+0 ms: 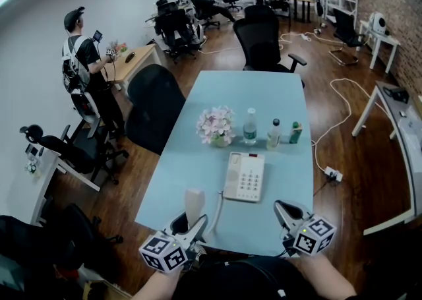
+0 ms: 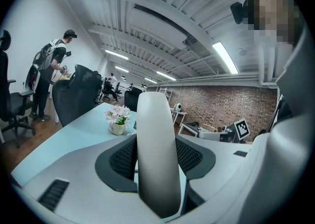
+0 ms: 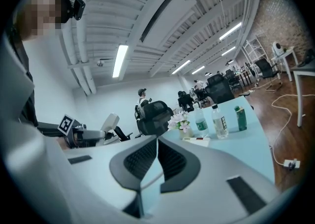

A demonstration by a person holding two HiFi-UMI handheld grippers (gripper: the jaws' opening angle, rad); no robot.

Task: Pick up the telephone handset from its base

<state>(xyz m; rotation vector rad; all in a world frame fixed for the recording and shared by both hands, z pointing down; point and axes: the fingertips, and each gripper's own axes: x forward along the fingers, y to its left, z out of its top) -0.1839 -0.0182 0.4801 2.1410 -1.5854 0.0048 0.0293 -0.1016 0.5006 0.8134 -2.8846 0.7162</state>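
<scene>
The handset is smooth white plastic; the bench looks smooth and dull. The floor is shiny wood.

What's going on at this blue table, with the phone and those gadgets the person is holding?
A person is working with a hand-held gripper in each hand. The left hand-held gripper is clamped on the white telephone handset and holds it upright, lifted off the telephone base on the light blue table. A cord runs between handset and base. The right hand-held gripper is shut and empty, near the table's front edge.
</scene>
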